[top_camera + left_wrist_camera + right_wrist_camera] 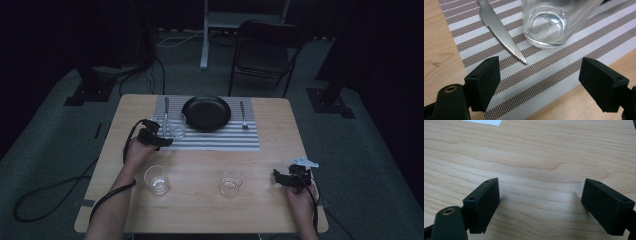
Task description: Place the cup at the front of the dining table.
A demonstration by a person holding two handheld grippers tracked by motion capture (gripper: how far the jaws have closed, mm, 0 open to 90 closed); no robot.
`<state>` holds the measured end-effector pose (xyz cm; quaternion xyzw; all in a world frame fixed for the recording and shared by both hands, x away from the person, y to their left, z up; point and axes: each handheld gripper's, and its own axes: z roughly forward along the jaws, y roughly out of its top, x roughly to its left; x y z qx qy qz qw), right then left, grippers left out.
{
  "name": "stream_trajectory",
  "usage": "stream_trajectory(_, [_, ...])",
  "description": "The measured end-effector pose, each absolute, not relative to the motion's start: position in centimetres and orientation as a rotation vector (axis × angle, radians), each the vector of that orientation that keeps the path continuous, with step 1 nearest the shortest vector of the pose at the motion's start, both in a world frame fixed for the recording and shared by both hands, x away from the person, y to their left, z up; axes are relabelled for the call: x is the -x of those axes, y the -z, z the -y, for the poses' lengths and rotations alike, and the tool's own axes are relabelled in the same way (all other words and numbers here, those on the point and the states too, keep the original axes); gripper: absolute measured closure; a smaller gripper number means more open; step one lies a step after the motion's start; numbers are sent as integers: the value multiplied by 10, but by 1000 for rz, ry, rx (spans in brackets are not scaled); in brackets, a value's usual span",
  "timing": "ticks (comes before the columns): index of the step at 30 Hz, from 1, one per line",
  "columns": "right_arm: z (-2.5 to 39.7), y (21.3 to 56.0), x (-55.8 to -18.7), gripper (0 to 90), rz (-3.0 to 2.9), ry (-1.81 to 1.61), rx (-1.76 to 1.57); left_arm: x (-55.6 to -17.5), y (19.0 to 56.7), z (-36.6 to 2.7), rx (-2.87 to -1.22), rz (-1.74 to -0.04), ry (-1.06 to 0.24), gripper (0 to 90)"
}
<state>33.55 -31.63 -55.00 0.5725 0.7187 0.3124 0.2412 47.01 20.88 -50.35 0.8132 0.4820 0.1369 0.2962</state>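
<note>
A striped placemat (240,140) lies at the table's far side with a black plate (206,112), a knife (166,111), a fork (243,115) and a clear glass (176,124) on it. My left gripper (156,140) hovers open at the mat's near left corner, just short of that glass (549,23), with the serrated knife (501,31) to its left. Two more clear glasses (157,179) (231,182) stand on the bare wood nearer me. My right gripper (287,178) is open over bare table (536,165) at the right, nothing between its jaws.
The wooden table (270,210) ends close behind my right hand. A folding chair (265,50) and a stand leg (205,35) are beyond the far edge. Cables trail off the left side onto the floor (45,200).
</note>
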Motion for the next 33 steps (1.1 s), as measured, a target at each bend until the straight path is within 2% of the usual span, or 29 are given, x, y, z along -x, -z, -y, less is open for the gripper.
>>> stream_trajectory(27, [316, 550, -336, 146, -1966, -854, -1566, -431, 504, -254, -2093, -1328, -404, 181])
stream_trajectory(33, [316, 550, -336, 146, -1966, -854, -1566, -423, 507, -262, -2089, -1339, -381, 181])
